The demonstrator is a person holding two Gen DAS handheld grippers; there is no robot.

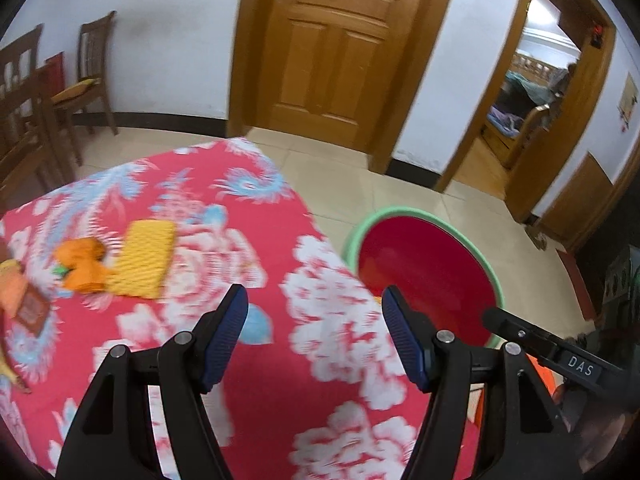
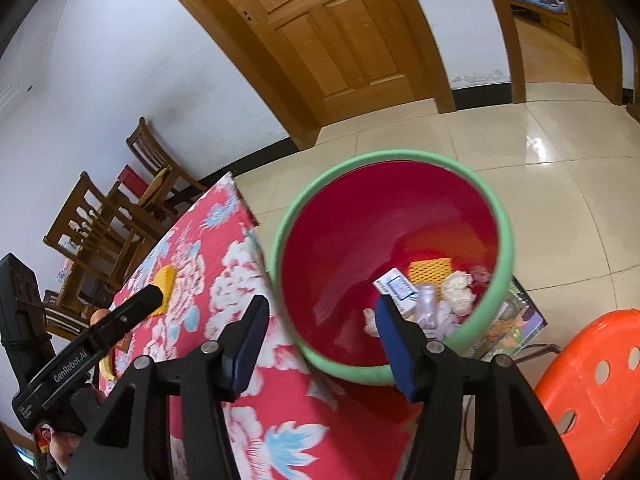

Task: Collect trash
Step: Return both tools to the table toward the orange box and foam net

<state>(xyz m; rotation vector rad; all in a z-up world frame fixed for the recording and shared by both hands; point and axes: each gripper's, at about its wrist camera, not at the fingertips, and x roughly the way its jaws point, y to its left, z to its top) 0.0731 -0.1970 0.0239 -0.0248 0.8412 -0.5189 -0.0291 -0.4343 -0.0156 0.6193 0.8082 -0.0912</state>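
Observation:
A red bin with a green rim (image 2: 502,216) stands on the floor beside the table; in the left wrist view its rim (image 1: 394,213) shows too. Inside lie a yellow mesh piece (image 2: 430,271), a white-blue box (image 2: 396,286), crumpled tissue (image 2: 458,290) and a clear bottle (image 2: 427,304). On the red floral tablecloth (image 1: 224,264) lie a yellow sponge (image 1: 146,258), an orange wrapper (image 1: 82,266) and a brown packet (image 1: 32,311). My left gripper (image 1: 314,338) is open and empty above the table's edge. My right gripper (image 2: 320,344) is open and empty by the bin's near rim.
An orange plastic stool (image 2: 592,376) stands right of the bin. Wooden chairs (image 1: 94,76) stand by the far wall at the left. A closed wooden door (image 1: 332,44) and an open doorway (image 1: 532,92) lie behind. A printed box (image 2: 516,320) lies on the floor behind the bin.

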